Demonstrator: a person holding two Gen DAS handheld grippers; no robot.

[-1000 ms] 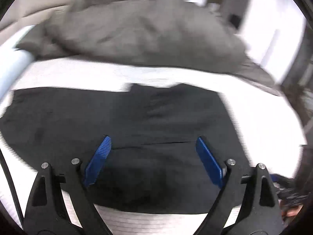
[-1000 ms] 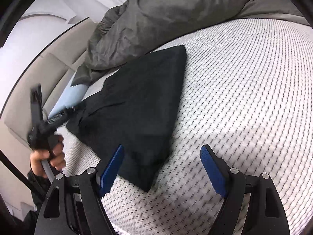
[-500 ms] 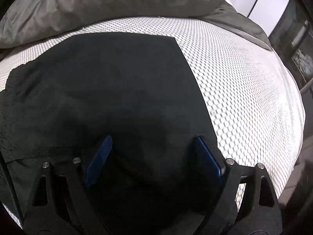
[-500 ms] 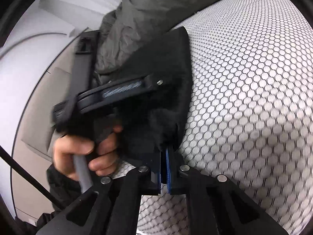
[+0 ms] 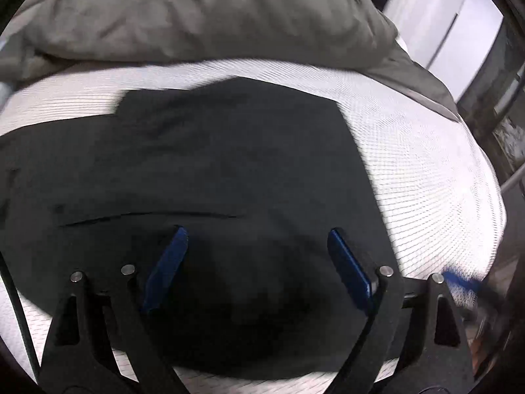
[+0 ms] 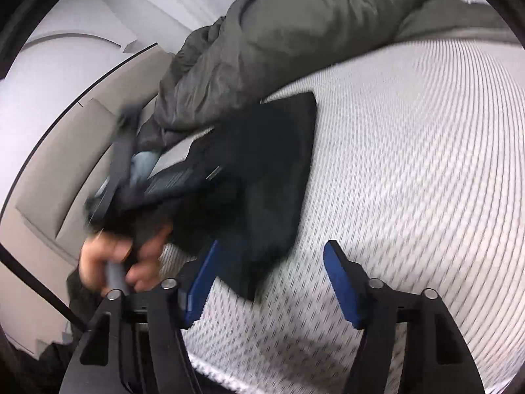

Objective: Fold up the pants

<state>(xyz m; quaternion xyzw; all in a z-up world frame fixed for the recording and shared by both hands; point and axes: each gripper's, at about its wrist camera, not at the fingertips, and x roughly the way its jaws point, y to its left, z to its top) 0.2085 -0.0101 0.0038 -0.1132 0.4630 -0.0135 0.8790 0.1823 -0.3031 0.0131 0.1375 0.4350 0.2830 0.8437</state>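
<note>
The black pants (image 5: 213, 170) lie folded flat on the white mesh mattress (image 5: 426, 151). My left gripper (image 5: 256, 262) is open and empty just above the near part of the pants, its blue pads apart over the fabric. In the right wrist view the pants (image 6: 272, 177) lie to the left, with a near corner between the fingers. My right gripper (image 6: 269, 282) is open and empty above that corner. The left gripper and the hand holding it (image 6: 124, 256) show blurred at the left.
A rumpled grey duvet (image 5: 203, 16) is heaped along the far side of the mattress, also in the right wrist view (image 6: 295, 32). A beige padded headboard (image 6: 72, 170) stands at the left. White wardrobe doors (image 5: 443, 26) and dark furniture are at the far right.
My right gripper was shut on the pants' corner half a second ago and has now opened and let go. My left gripper has lifted back a little from the fabric, still open.
</note>
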